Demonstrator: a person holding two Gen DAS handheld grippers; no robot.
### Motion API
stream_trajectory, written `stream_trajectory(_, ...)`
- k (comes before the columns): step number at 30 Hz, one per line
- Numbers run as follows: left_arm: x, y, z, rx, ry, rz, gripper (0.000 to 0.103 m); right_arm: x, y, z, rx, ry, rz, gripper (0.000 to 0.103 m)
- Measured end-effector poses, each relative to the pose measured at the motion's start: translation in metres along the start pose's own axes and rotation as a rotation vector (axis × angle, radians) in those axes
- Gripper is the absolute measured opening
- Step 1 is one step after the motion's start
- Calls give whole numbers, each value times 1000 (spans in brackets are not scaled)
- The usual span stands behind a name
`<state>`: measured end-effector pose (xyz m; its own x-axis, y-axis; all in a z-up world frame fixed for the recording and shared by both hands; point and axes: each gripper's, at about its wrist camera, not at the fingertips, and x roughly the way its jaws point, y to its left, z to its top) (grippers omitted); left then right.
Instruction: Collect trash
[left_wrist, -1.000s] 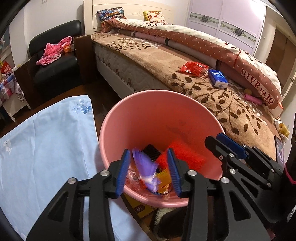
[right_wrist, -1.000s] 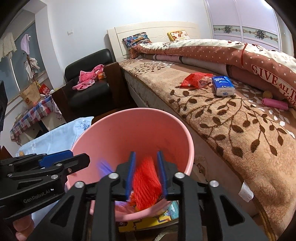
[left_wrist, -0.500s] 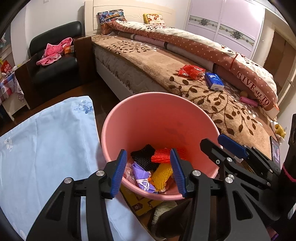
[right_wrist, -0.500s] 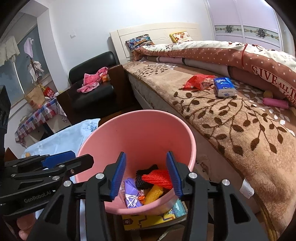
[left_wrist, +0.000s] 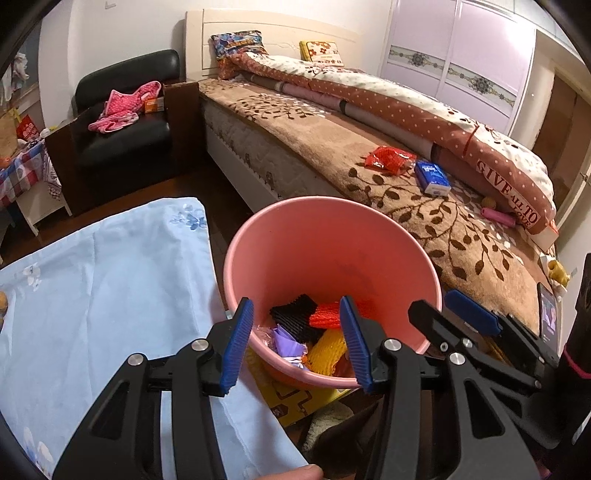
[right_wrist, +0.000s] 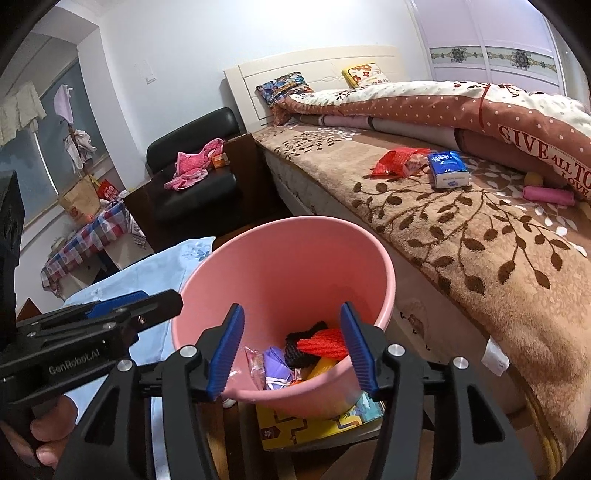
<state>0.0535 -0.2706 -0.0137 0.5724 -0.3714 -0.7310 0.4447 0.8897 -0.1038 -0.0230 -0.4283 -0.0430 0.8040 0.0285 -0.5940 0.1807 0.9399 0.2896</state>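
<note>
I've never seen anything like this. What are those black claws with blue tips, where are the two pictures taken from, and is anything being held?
No robot: a person holds a two-finger hand tool in each hand, each carrying a camera that looks along its fingers. One view shows the left gripper, the other the right gripper. Both hang over a pink bucket holding a red foam net and other scraps. Neither holds anything; the right jaws are opening, nothing between them. On the bed lie a red wrapper and a blue tissue pack.

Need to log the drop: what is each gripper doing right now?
Left gripper: open, holding nothing, above the pink bin.
Right gripper: jaws opening, nothing between them; red foam net lies in the bin.
</note>
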Motion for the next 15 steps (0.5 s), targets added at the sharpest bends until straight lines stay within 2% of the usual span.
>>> stream_trajectory(15, -22, 9, -5, -2, -56, 32, 49, -9, 18, -2, -18, -3, 8, 59)
